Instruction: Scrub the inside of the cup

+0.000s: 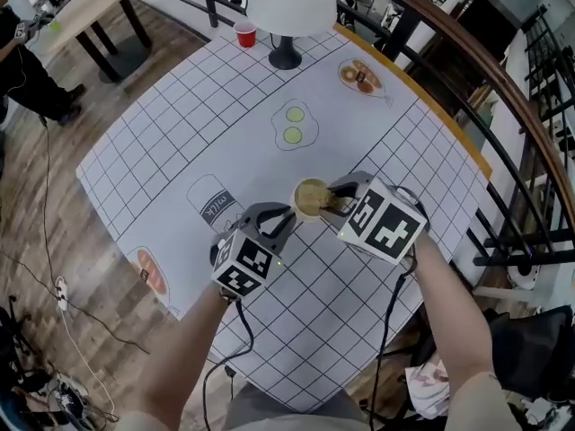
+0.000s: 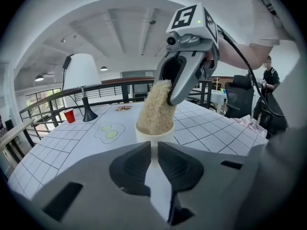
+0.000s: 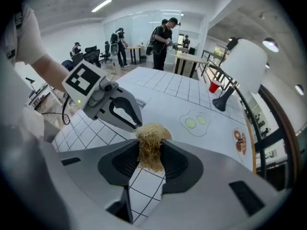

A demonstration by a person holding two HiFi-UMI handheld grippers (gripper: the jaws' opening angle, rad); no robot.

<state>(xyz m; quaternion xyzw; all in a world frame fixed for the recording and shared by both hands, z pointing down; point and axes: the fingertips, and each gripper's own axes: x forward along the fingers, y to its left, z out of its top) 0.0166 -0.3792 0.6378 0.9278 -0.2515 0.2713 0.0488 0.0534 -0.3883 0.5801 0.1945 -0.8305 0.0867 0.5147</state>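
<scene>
A small white cup (image 1: 310,197) stands near the middle of the gridded table (image 1: 225,115). A tan fibrous scrubber (image 2: 156,110) is pushed down into the cup (image 2: 154,134) and rises above its rim. My right gripper (image 1: 334,197) comes in from the right and is shut on the scrubber (image 3: 149,145), its strands squeezed between the pads. My left gripper (image 1: 286,215) reaches the cup from the near left; its jaws are closed on a thin white part of the cup that juts toward me. The cup's inside is hidden by the scrubber.
A white lamp (image 1: 287,7) and a red cup (image 1: 244,34) stand at the table's far edge. Flat prints of eggs (image 1: 294,124), a milk carton (image 1: 214,203) and food (image 1: 361,76) lie on the sheet. A railing (image 1: 503,115) runs along the right.
</scene>
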